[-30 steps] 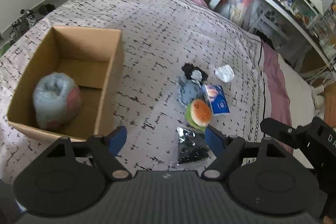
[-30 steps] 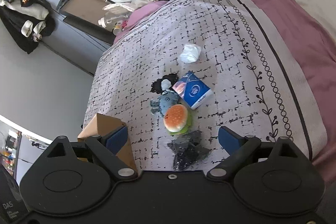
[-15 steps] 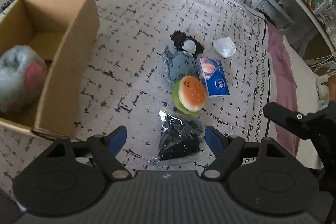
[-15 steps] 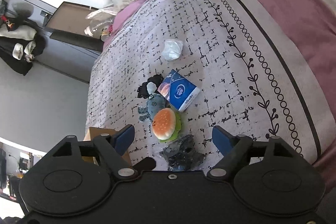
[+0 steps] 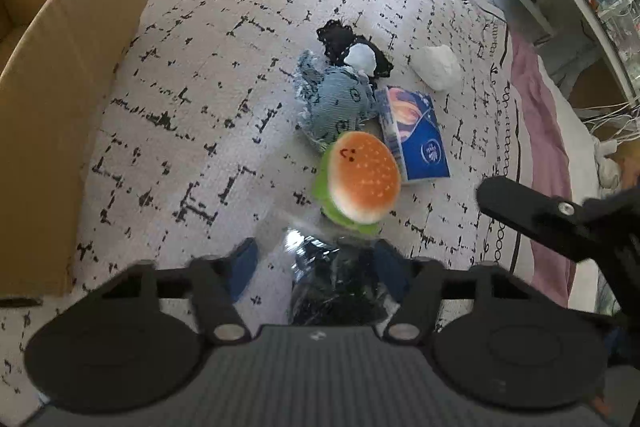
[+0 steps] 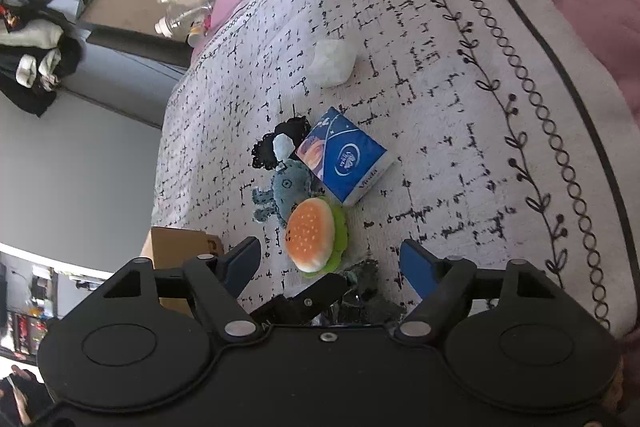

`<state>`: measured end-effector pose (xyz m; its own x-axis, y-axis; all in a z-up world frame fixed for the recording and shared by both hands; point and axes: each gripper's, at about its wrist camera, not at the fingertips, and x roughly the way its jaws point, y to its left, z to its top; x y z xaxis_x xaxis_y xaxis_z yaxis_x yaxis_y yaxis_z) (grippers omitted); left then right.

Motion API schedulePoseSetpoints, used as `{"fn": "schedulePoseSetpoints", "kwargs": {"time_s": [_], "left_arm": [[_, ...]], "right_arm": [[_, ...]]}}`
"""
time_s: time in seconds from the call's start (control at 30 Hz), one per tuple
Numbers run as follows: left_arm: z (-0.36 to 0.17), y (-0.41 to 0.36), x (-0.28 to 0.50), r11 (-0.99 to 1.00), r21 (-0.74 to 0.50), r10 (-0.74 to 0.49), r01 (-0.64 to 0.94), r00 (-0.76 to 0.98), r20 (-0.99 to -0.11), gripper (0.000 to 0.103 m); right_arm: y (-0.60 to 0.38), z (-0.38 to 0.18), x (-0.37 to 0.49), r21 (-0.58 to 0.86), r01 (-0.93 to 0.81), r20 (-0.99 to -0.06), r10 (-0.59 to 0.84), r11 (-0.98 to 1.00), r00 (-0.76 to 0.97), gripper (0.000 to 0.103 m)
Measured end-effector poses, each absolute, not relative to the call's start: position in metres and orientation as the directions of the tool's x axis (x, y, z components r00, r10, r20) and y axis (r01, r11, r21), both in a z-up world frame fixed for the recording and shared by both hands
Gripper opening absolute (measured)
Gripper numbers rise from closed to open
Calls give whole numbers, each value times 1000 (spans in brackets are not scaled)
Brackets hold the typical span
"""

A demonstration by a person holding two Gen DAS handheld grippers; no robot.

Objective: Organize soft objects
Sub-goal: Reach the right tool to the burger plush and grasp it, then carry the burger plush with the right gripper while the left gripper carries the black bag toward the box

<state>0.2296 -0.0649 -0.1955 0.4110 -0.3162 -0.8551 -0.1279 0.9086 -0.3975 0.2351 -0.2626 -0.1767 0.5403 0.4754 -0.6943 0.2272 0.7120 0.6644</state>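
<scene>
My left claw has just been closing around the crinkly black plastic-wrapped bundle on the white black-flecked bedspread; whether its blue pads press it, I cannot tell. My right claw stands open, having narrowed slightly, over the orange-and-green plush burger. The brown cardboard box sits left.

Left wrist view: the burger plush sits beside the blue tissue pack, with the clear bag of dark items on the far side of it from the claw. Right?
Not quite. In the left wrist view the clear bag of dark items lies on the near side of the burger plush, between the left claw's blue pads. The blue tissue pack is beside the plush.
</scene>
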Motion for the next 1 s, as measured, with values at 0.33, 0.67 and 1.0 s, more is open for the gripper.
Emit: {"fn": "schedulePoseSetpoints", "kwargs": {"time_s": [0.33,0.67,1.0], "left_arm": [[-202,-56,242,880,-462,-397,-113,361,-844,33],[-206,-47,247,858,-498,-432,-126,346,-833,32],[-196,-43,237,857,-498,-424,-131,369,-827,27]], "right_arm": [[-233,-193,263,608,218,-752,466,763,467,71],[-213,-208,274,560,196,-788,445,805,425,30],[-220,-192,262,567,163,-763,441,807,472,22]]}}
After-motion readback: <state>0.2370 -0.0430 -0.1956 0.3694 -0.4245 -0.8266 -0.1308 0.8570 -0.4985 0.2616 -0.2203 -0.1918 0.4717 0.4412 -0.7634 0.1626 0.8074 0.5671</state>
